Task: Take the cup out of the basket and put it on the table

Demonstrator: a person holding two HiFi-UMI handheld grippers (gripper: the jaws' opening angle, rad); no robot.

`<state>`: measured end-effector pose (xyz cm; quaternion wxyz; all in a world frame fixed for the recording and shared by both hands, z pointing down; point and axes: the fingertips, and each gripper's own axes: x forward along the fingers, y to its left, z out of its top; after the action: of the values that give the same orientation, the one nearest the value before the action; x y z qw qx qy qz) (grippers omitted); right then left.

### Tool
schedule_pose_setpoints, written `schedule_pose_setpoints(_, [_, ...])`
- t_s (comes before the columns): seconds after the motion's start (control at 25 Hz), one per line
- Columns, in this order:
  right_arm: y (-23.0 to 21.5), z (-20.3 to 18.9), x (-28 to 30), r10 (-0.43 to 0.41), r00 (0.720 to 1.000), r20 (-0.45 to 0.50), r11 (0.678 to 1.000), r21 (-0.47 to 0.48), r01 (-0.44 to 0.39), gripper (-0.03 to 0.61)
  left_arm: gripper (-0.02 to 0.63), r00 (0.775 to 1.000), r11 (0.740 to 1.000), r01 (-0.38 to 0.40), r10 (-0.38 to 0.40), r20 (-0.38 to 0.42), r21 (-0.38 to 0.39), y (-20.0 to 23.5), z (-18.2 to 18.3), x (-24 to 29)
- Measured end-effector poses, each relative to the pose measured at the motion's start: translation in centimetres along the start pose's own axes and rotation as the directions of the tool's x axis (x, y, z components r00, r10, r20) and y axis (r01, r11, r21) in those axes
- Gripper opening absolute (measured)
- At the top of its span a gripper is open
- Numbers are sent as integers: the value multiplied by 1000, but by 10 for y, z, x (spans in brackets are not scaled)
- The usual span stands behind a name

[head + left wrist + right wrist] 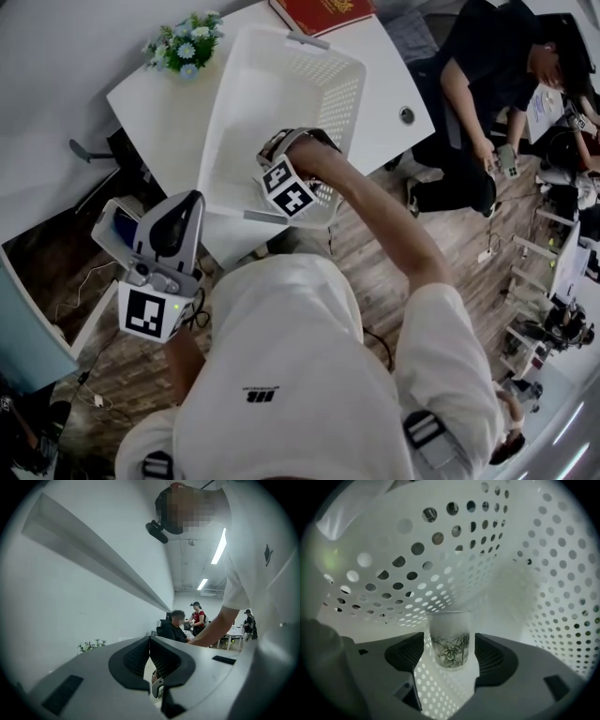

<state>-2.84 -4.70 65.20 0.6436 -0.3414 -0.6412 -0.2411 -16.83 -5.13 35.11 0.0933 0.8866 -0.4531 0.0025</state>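
Cup [449,641] stands upright in the basket [246,112] between the right gripper's [450,658] spread jaws, untouched, visible only in that gripper's view; the head view hides it. Left gripper [150,660] sits closed, empty.

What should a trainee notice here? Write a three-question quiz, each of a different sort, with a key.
1. True or false: the cup stands between the open jaws of the right tool, inside the basket.
2. The left tool is: A) shut and empty; B) shut on the cup; C) open over the basket.
3. Fill in: the print on the cup shows ___ leaves.

Key: 1 true; 2 A; 3 bamboo.
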Motion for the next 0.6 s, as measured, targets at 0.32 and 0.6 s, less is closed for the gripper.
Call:
schedule_pose_setpoints(0.32, [-6,-1,5,-24,1000,10,1000,13,23,274,9,1000,1000,1,-1,-8,3,2,-2,-1])
schedule_pose_setpoints(0.6, [-10,3,0,-40,998,42,998,44,38,270,9,1000,1000,4,-4,-5,5,1,-2,-2])
